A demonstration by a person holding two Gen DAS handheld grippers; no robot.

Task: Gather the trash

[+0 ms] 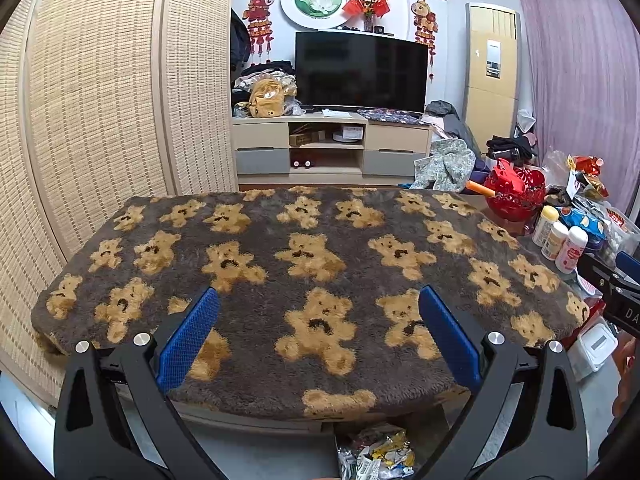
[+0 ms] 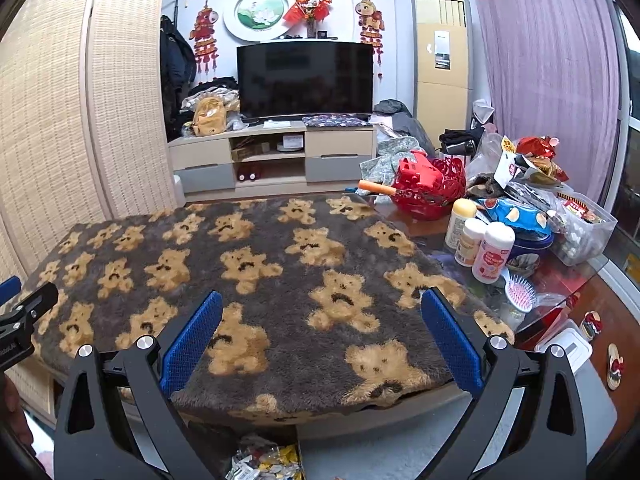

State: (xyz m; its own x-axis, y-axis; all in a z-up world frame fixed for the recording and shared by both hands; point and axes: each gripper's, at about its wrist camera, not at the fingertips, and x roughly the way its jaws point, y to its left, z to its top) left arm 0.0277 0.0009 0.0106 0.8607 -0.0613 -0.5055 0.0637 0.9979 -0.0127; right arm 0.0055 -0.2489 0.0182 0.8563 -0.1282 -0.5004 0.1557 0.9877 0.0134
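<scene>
A brown fleece cover with teddy bears lies over the table; it also shows in the right wrist view. My left gripper is open and empty, held above the cover's near edge. My right gripper is open and empty, also above the near edge. A pile of crumpled wrappers lies in a container below the table's front edge, also seen in the right wrist view. The right gripper's body shows at the left view's right edge, and the left gripper's body at the right view's left edge.
On the bare table to the right stand three white bottles, a blue snack bag, a red basket, a pink hairbrush and a clear box. A folding screen stands left. A TV stand is behind.
</scene>
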